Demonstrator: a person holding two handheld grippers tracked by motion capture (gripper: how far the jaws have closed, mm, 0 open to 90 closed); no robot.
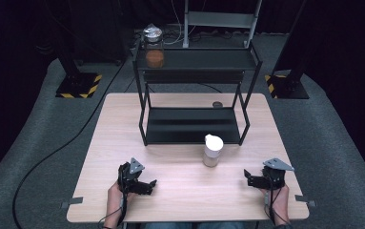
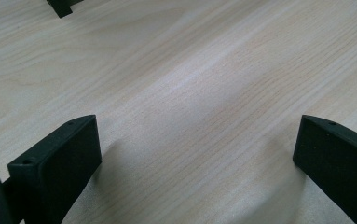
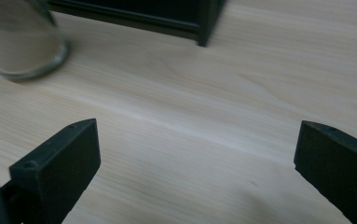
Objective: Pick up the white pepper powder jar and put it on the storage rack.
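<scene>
Both grippers rest low on the near edge of the table [image 1: 123, 119], jaws spread wide and empty: the left gripper [image 1: 144, 185] angled inward, the right gripper [image 1: 249, 178] pointing toward the white-capped jar [image 1: 212, 150]. That jar stands upright between them, just before the black shelf [image 1: 194, 125]. Nothing looks started; I judge the next move is the right gripper reaching to straddle the jar.

Clear glass jar [image 1: 212, 151] with white lid, upright on the table [image 1: 180, 200], centre-right of high view, just in front of the black shelf rack's [image 1: 194, 125] lower tier. Pale powder fills its lower part. In the right gripper view its base sits upper left [image 3: 20, 44].
</scene>
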